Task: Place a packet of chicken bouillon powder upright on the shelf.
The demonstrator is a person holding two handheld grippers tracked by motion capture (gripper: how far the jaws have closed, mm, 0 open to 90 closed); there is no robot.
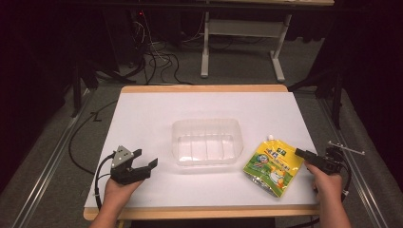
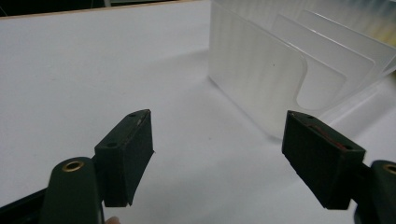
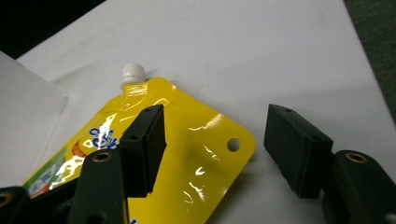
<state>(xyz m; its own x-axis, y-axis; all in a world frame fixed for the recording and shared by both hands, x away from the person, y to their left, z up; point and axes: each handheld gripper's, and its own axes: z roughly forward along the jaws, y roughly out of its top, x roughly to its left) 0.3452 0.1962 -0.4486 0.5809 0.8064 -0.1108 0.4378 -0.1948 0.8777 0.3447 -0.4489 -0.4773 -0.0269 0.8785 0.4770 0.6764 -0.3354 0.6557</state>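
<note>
The yellow spouted pouch (image 1: pixel 273 165) lies flat on the white table (image 1: pixel 157 114), just right of the clear plastic container (image 1: pixel 207 141), its white cap (image 3: pixel 132 71) pointing away from the person. The right gripper (image 3: pixel 212 149) sits at the pouch's near right corner with its jaws partly open, one over the glossy film and one off its edge above the table; nothing is pinched yet. The left gripper (image 1: pixel 142 163) rests well apart on the other side of the container, jaws wide and empty.

What worries me from here is how flat and slick that pouch looks. If the jaws close without getting under the edge, I'd expect them to skid off the film or just push the pouch along. A grip on one corner alone could let it swing and clip the container's rim.
</note>
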